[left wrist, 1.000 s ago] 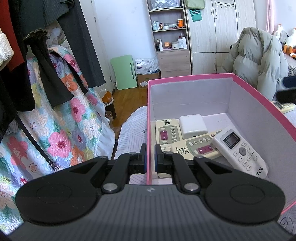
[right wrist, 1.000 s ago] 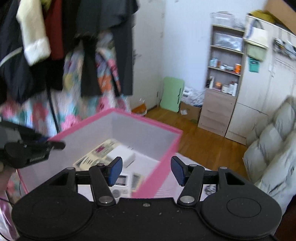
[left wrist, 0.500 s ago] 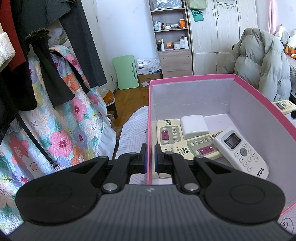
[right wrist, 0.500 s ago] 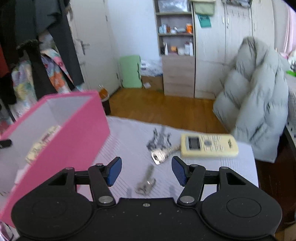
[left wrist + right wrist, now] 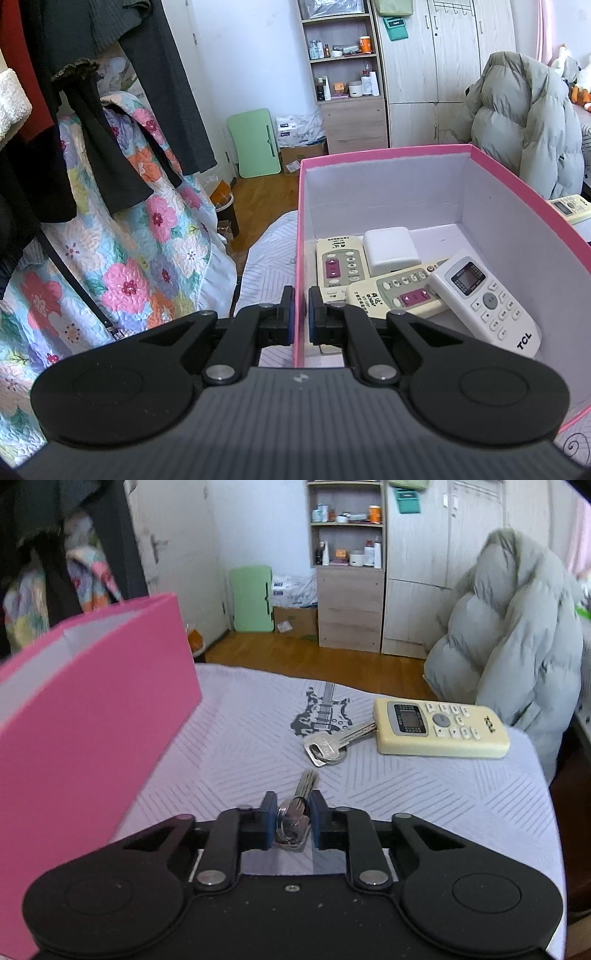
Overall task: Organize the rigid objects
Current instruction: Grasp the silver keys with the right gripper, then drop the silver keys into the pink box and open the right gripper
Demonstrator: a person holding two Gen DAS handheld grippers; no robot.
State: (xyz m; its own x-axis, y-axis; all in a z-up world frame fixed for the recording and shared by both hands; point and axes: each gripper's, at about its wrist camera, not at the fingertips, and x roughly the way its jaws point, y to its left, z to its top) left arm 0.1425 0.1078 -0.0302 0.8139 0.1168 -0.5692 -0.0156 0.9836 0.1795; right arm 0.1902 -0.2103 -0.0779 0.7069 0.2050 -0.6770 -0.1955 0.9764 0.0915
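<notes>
Right gripper swung off the box and came down over the bedspread; its jaws had just been closing, and a key on a ring now sat between them. Left gripper hadn't moved.

Box: pink outside, white inside, on the bedspread, left of the right gripper. Left gripper was clamped on the box's near wall, one pad outside, one inside, jaws nearly shut on the cardboard.

In the box: a white TCL remote lay tilted across a cream remote, second cream remote flat beside the left wall, white block behind them near the back wall.

Outside the box: another cream remote lay flat on the far right of the bedspread. A second key set lay just left of it, blade tip touching the remote's end or running under it, couldn't tell which.

Gripped key: head and ring were between the blue pads, both pads pressing on it. Blade stuck out forward past the fingertips, pointing toward the second key set, well short of it. Whether the key was off the fabric or resting on it, couldn't tell.
</notes>
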